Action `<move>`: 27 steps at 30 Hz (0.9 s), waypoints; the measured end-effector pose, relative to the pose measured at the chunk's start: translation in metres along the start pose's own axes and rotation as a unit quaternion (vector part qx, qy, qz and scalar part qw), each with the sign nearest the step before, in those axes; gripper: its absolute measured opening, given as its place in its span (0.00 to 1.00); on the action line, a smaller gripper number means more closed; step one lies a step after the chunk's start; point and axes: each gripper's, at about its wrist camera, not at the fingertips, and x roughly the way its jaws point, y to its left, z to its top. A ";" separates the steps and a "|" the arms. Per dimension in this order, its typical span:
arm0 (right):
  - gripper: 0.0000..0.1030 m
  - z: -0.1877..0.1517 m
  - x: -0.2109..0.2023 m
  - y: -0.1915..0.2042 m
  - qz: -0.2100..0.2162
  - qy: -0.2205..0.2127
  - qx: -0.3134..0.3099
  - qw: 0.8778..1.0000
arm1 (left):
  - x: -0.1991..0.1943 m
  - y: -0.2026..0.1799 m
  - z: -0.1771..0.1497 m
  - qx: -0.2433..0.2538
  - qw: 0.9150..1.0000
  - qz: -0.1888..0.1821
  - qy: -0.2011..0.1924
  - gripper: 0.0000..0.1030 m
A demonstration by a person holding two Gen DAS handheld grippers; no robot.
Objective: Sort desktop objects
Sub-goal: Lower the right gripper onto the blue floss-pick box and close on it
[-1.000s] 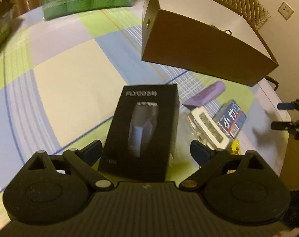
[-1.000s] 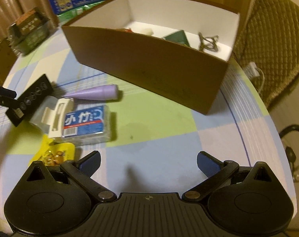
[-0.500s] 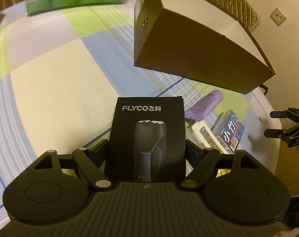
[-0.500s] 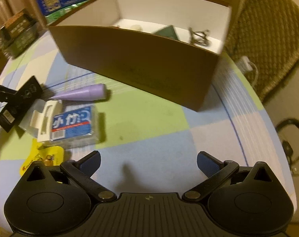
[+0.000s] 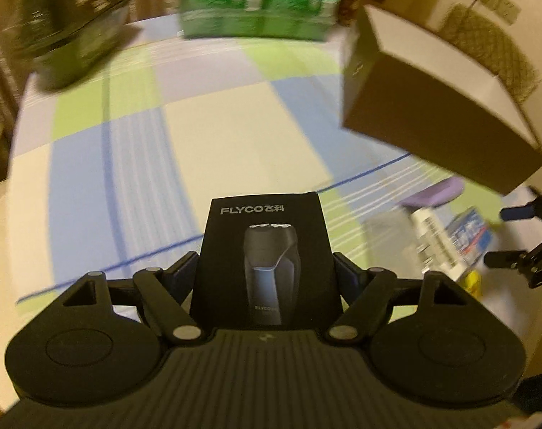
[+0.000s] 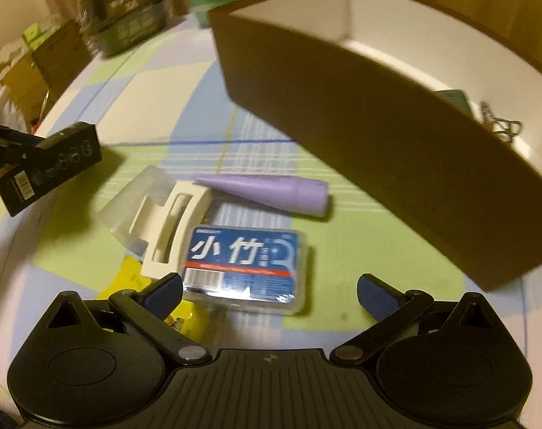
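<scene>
My left gripper (image 5: pixel 267 271) is shut on a black FLYCO shaver box (image 5: pixel 265 257) and holds it above the checked tablecloth; the box also shows at the left of the right wrist view (image 6: pixel 49 168). My right gripper (image 6: pixel 269 295) is open and empty, just above a blue floss-pick box (image 6: pixel 244 268). Next to that lie a white plastic case (image 6: pixel 170 228), a purple cone-shaped tube (image 6: pixel 271 191) and a yellow packet (image 6: pixel 185 316). A brown cardboard box (image 6: pixel 396 157) with a white inside stands at the right and holds a few items.
Green and blue cartons (image 5: pixel 256 7) and a dark box (image 5: pixel 70 25) stand at the table's far edge. A padded chair (image 5: pixel 492 46) is behind the brown box. The table's edge runs close on the right.
My left gripper closed on the shaver box and lifted it, swinging left. My right gripper moved left and down over the floss-pick box.
</scene>
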 end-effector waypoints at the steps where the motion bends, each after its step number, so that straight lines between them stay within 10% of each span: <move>1: 0.98 0.000 0.005 0.003 0.000 0.005 -0.007 1.000 | 0.000 0.001 -0.004 -0.002 1.000 0.012 0.004 0.73; 11: 0.85 -0.005 0.026 0.009 -0.024 0.003 -0.031 0.999 | 0.002 0.005 -0.022 -0.032 0.998 0.046 0.014 0.73; 23: 0.94 0.003 0.030 0.004 -0.041 -0.005 -0.045 0.998 | 0.028 -0.018 -0.024 -0.010 0.994 0.108 0.027 0.75; 27: 0.80 0.002 0.034 0.005 -0.042 -0.010 -0.055 0.998 | 0.031 -0.019 -0.025 -0.009 0.994 0.109 0.027 0.74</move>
